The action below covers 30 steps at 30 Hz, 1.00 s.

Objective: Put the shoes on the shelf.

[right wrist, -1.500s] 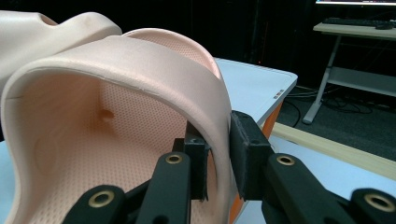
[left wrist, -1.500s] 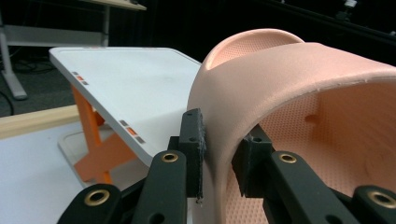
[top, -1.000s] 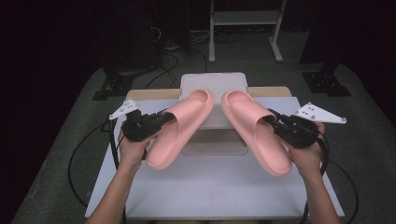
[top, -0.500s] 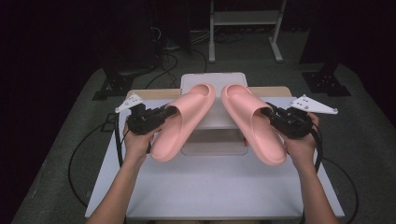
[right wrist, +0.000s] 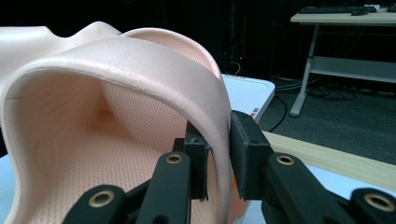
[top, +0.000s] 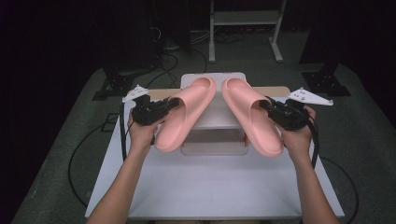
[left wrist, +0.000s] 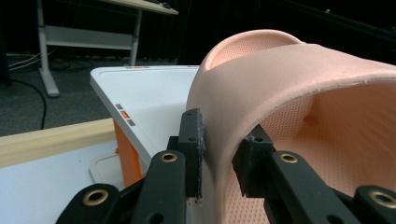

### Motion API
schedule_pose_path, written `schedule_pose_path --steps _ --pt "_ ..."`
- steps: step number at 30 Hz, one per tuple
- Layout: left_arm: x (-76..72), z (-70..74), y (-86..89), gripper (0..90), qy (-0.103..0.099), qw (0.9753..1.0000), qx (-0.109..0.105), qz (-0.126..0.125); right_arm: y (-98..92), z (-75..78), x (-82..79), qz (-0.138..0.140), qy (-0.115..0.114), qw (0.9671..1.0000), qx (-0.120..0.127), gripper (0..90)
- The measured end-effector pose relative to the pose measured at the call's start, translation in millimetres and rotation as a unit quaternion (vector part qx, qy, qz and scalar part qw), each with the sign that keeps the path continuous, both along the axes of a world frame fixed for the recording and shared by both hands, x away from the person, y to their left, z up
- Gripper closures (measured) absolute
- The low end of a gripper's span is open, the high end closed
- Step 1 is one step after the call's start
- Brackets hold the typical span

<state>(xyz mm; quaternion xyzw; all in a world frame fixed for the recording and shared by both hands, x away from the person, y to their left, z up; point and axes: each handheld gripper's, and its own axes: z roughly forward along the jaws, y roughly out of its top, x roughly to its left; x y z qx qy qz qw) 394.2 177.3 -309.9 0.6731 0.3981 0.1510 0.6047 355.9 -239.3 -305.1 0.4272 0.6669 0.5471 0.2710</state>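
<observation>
Jaws on both grippers are clamped on pink foam slides, one slide per hand: in the left gripper view the two black pads pinch the outer edge of the left slide's [left wrist: 299,102] strap, and in the right gripper view the pads pinch the strap edge of the right slide [right wrist: 116,112] the same way. From the high view, the left gripper [top: 163,106] and right gripper [top: 271,106] hold the pair in the air, toes pointing away from the person and angled toward each other in a narrow V, above a white two-step stand [top: 219,135] that sits at the middle of the white counter [top: 210,186]. Compared with a second ago, both hands have carried the slides forward, away from the person, and drawn them closer together, so the toes now hover over the stand's upper step while the heels hang over its lower step. Whether either sole touches the stand cannot be told. This reads as the last stretch of a carry: the pair seems lined up for setting down on the stand, and lowering and releasing would be what remains. A pale wooden strip [top: 280,91] runs along the counter's far edge, with dark floor, cables and a desk frame [top: 243,28] beyond.
</observation>
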Motion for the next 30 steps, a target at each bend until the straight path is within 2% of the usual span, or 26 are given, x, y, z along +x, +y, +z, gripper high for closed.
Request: schedule_pose_path --steps 4,10,15,24,30 --pt "6.1 -0.4 -0.9 74.4 0.010 0.9999 0.000 0.003 0.9 -0.6 5.5 -0.005 0.003 1.0000 -0.003 76.8" --pt "14.8 -0.2 -3.5 74.3 0.016 0.9997 0.014 0.009 1.2 -2.4 11.0 -0.009 0.008 0.9999 -0.004 76.8" --pt "21.0 1.9 -7.5 74.0 0.019 0.9996 0.016 0.012 2.6 -0.2 16.5 -0.011 0.009 0.9999 -0.005 76.7" --pt "27.8 4.1 -14.5 73.6 0.022 0.9991 0.032 0.016 9.8 0.5 26.5 -0.016 0.019 0.9996 -0.013 76.7" --pt "32.7 4.1 -17.6 73.2 0.027 0.9991 0.028 0.019 9.6 1.2 30.9 -0.022 0.025 0.9994 -0.012 76.6"
